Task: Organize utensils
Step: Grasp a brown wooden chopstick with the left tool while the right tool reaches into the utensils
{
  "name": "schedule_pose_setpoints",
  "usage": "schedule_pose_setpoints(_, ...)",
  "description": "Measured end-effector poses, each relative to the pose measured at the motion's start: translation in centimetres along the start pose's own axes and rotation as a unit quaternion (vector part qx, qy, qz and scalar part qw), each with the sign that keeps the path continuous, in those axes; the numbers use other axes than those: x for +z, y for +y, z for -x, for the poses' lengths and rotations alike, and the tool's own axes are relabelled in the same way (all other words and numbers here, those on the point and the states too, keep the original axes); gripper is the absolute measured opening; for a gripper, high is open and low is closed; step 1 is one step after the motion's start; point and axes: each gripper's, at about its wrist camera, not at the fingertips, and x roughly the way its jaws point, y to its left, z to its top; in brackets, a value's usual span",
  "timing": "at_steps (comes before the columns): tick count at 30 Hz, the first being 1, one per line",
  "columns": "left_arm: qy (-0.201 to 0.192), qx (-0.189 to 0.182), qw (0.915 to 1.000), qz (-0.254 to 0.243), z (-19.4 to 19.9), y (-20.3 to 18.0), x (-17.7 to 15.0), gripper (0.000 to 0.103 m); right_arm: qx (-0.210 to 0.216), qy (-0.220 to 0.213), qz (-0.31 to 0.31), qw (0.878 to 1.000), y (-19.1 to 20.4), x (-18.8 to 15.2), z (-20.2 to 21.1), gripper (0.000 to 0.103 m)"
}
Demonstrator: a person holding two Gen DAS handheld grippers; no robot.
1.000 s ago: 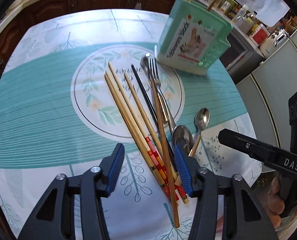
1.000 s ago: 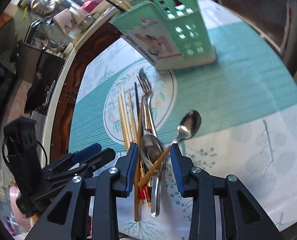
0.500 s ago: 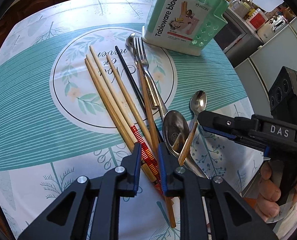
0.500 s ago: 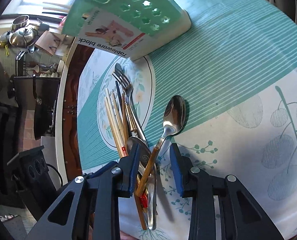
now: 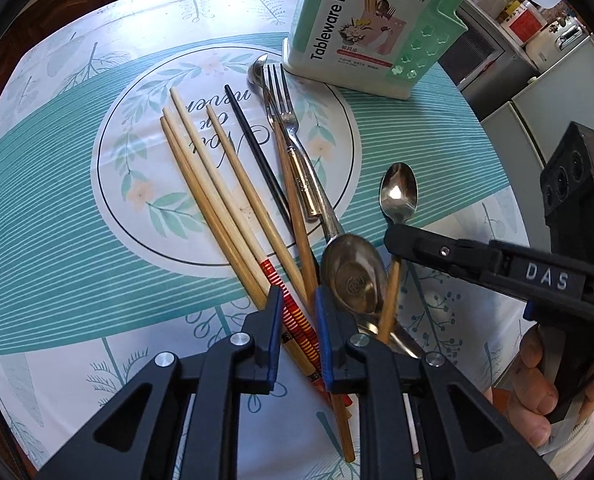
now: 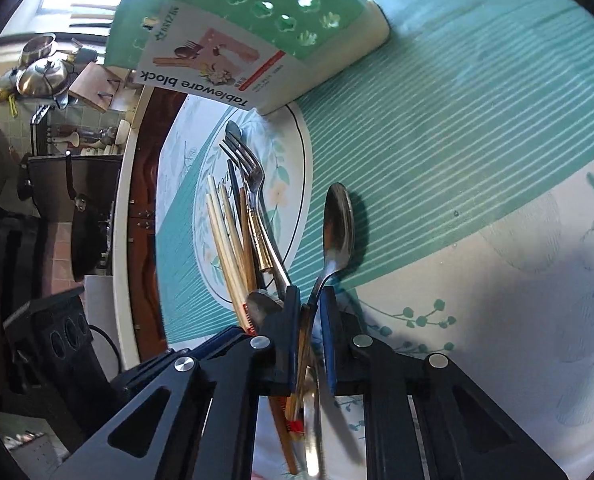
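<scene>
Left wrist: fingers (image 5: 297, 334) narrowed onto red-banded chopsticks (image 5: 293, 316) since earlier.

Green holder (image 5: 377, 28) top cut off — spoon handle (image 6: 313, 432) blurred.

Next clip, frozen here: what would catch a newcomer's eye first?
The heap of chopsticks, a fork and spoons fanned across the round tablecloth, with the mint-green Tableware block holder standing behind. Nearest, the left gripper pinches a red-striped chopstick, while the right gripper is closing around the wooden-handled spoon.
</scene>
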Motion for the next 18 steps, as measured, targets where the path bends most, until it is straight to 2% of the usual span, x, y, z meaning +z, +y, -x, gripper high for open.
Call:
schedule_pose_setpoints(3,0.003,0.010,0.9999,-0.004,-0.4,-0.4,0.7,0.014,-0.003,-0.002,0.008,1.000,1.1,-0.1,0.3,0.009)
schedule_pose_setpoints(11,0.022,0.048,0.9983,-0.023,-1.4,-1.9,2.4,0.014,0.009,-0.009,0.012,1.000,0.2,-0.4,2.7,0.009)
schedule_pose_setpoints(18,0.047,0.047,0.9976,-0.020,-2.7,-2.6,3.9,0.016,0.013,-0.010,0.008,1.000,-0.8,-0.4,3.4,0.009)
